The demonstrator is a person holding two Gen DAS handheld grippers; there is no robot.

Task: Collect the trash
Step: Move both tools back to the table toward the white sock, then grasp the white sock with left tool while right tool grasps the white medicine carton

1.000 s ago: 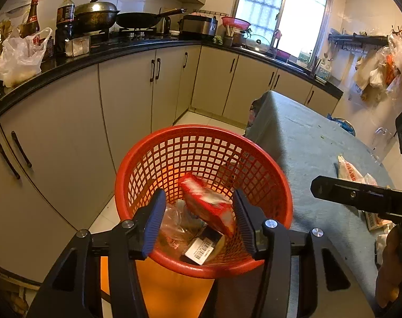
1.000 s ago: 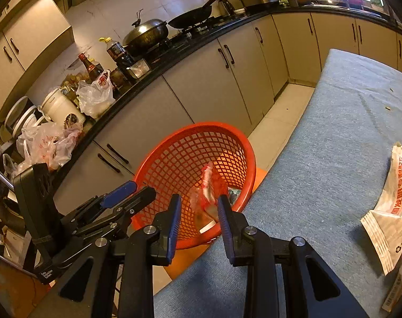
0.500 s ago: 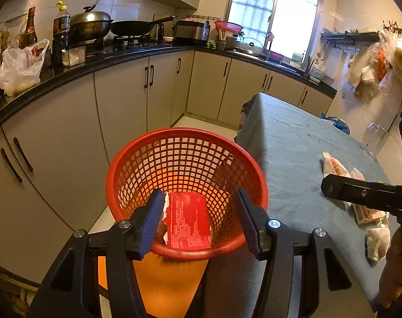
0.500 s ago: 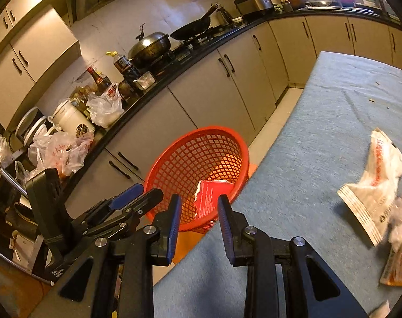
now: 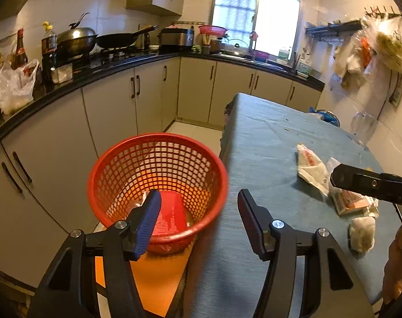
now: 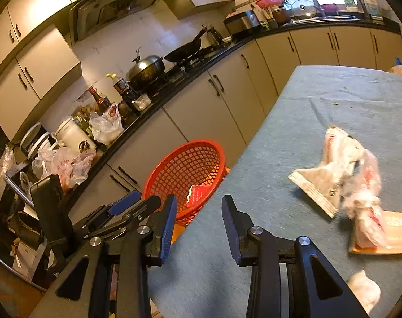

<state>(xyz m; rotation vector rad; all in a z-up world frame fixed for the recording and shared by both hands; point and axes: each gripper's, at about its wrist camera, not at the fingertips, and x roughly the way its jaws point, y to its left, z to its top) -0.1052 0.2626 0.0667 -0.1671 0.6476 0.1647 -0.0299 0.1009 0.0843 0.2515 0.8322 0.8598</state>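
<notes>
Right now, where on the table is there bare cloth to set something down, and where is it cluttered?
The table is bare along its far half, toward the cabinets, and along its near left edge beside the red basket. It is crowded at the near right, where the white wrapper, the orange packet and crumpled scraps overlap. Both grippers are open, with nothing between their jaws.

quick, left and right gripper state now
left gripper: open, holding nothing, jaws have just been opening.
right gripper: open, holding nothing, jaws have just been opening.
</notes>
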